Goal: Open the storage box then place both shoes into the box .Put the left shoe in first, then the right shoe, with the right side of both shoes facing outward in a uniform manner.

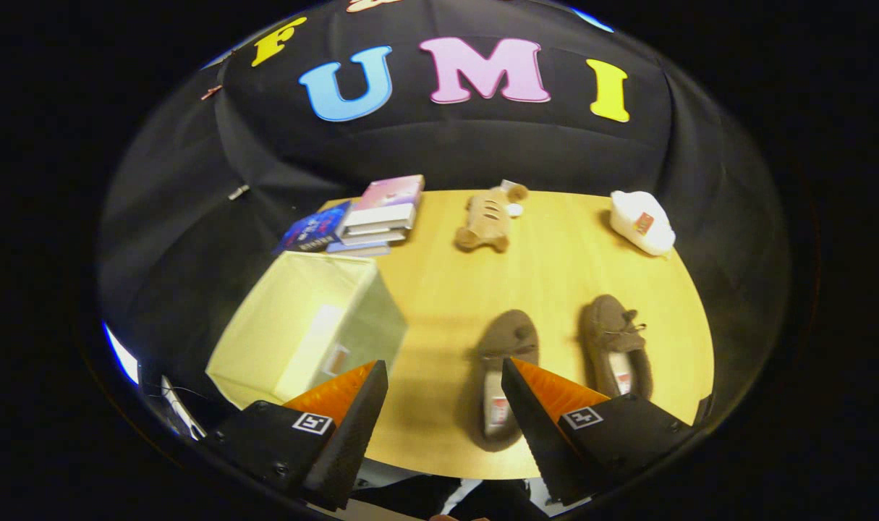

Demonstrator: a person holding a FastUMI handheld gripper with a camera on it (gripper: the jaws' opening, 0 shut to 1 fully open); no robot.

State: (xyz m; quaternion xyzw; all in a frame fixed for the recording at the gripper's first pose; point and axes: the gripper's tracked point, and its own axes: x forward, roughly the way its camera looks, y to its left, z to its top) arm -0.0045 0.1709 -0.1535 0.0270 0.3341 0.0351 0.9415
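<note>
A pale yellow-green fabric storage box (305, 325) stands on the wooden table (439, 289), just beyond my left finger, with its top standing open and the inside bare. Two brown moccasin shoes lie side by side with toes pointing away. One shoe (503, 373) lies just ahead of my right finger, its heel partly hidden by that finger. The other shoe (616, 346) lies further right. My gripper (445, 373) hovers above the table's near edge, open, with nothing between its fingers.
At the back of the table stand a stack of books (370, 217) behind the box, a tan plush toy (486, 217) in the middle, and a white plush item (642, 221) at the far right. Black cloth surrounds the table.
</note>
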